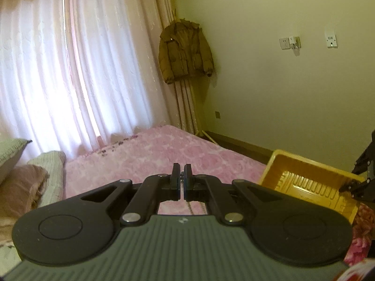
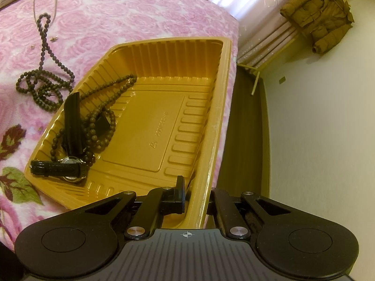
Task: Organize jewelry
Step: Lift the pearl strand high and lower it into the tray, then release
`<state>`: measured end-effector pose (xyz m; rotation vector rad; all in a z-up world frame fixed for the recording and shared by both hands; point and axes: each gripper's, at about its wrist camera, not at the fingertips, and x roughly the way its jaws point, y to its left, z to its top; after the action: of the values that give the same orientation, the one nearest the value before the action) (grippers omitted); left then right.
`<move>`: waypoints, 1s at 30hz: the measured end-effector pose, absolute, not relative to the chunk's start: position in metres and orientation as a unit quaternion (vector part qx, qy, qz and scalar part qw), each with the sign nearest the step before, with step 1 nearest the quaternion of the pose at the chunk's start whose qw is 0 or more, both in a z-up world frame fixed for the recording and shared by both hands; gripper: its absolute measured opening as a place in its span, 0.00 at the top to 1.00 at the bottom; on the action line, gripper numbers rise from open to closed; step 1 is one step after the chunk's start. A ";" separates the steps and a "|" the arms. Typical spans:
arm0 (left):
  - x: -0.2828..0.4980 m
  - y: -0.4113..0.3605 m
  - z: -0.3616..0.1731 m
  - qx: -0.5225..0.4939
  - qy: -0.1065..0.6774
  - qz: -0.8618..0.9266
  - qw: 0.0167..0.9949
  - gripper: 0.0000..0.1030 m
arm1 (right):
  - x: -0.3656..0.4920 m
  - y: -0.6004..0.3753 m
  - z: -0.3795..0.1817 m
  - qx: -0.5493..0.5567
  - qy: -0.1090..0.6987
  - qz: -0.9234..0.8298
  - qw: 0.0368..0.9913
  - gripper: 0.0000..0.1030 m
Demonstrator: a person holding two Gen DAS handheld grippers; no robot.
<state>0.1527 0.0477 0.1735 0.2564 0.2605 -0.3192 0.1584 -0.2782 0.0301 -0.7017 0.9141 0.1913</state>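
Step in hand: I judge this to be carrying the thin chain over to the tray while the other gripper steadies the tray.
Left gripper: clenched, jaws almost touching, apparently pinching the chain, which hangs below them. It is raised over the bed, to the left of the tray.
Right gripper: clamped astride the tray's near right wall, one finger inside. The outer finger is mostly hidden.
Doing it well: I would hold the tray level and bring the chain low over the bare floor on the right. I would let its length pool there before letting go, clear of the beads so that nothing tangles.
Tray: gold-yellow plastic with ribbed walls, lying on the pink floral bedspread at its right edge.
Watch: black strap and pale dial, in the tray's near left corner.
Beads in tray: a dark round-bead strand, looped, with a dark strap-like piece lying on it.
Beads on bed: a similar dark strand, coiled just left of the tray and not yet stowed.
Chain: fine and pale. Its clasp is too small to make out.
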 end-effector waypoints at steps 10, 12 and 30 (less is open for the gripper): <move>0.156 0.033 0.193 0.147 0.121 -0.181 0.965 0.98 | 0.159 -0.279 0.030 -0.331 0.432 0.091 0.834 0.95; 0.158 0.027 0.192 0.148 0.122 -0.191 0.963 0.98 | 0.158 -0.279 0.031 -0.331 0.432 0.091 0.834 0.95; 0.201 -0.102 0.140 0.151 0.191 -0.310 0.919 0.98 | 0.160 -0.280 0.032 -0.328 0.432 0.092 0.835 0.95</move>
<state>0.2011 -0.1024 0.1403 0.3100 0.3934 -0.6375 0.1598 -0.2802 0.0317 -0.6948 0.9151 0.1949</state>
